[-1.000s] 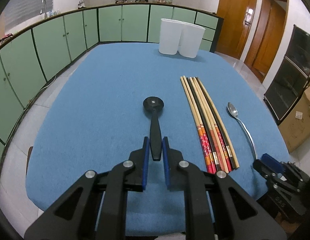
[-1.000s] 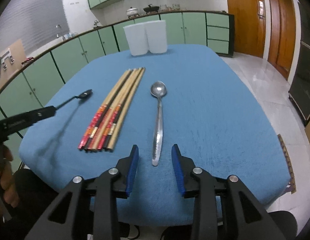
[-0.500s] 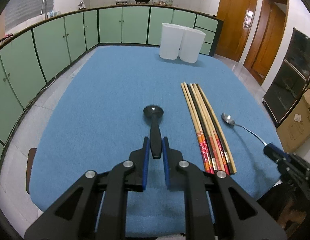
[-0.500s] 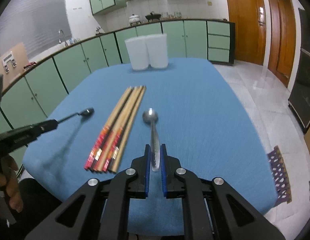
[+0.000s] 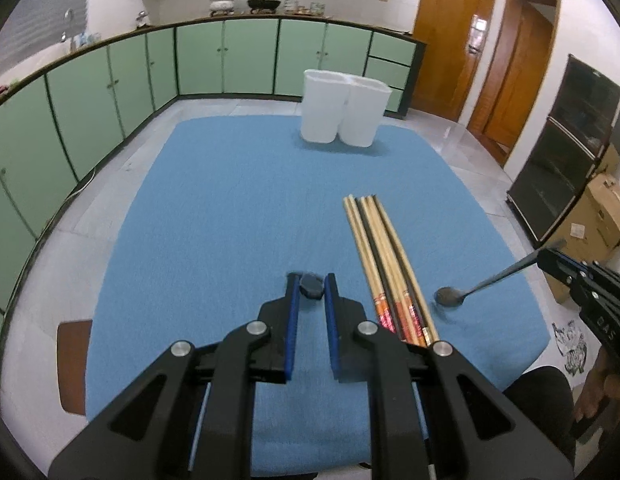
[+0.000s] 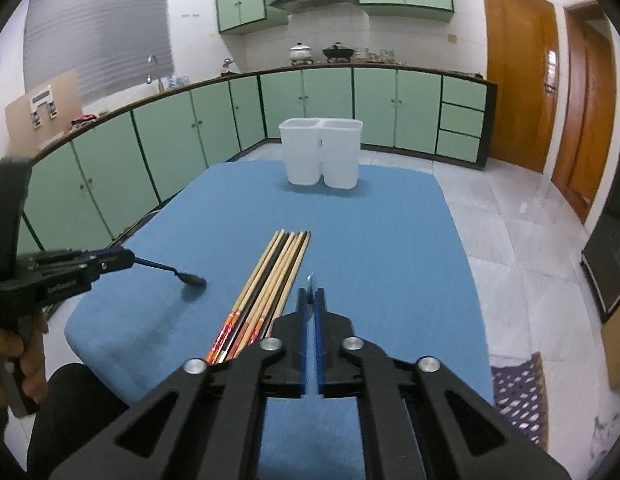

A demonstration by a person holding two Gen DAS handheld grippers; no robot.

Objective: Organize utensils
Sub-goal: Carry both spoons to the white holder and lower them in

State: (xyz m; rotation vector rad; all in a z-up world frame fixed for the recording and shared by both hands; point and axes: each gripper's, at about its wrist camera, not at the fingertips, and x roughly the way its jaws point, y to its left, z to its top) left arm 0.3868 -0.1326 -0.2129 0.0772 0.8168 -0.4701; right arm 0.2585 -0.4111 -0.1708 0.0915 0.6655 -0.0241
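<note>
Clamping the black spoon (image 5: 310, 285) at lower centre, the left gripper (image 5: 310, 292) sits left of the chopsticks (image 5: 383, 258). Right view: the right gripper (image 6: 310, 300), bottom centre, pinches the metal spoon (image 6: 311, 282); white bins (image 6: 321, 156) stand above.

- Left claw (image 5: 310, 280): matte black angular frame, triangular cut-outs in both arms, four silver round screws, blue pads lining the fingers.
- Right claw (image 6: 310, 294): same black build, same silver screws, blue pads; pale lettering on its side, too blurred to read.
- Dark trousers below.
</note>
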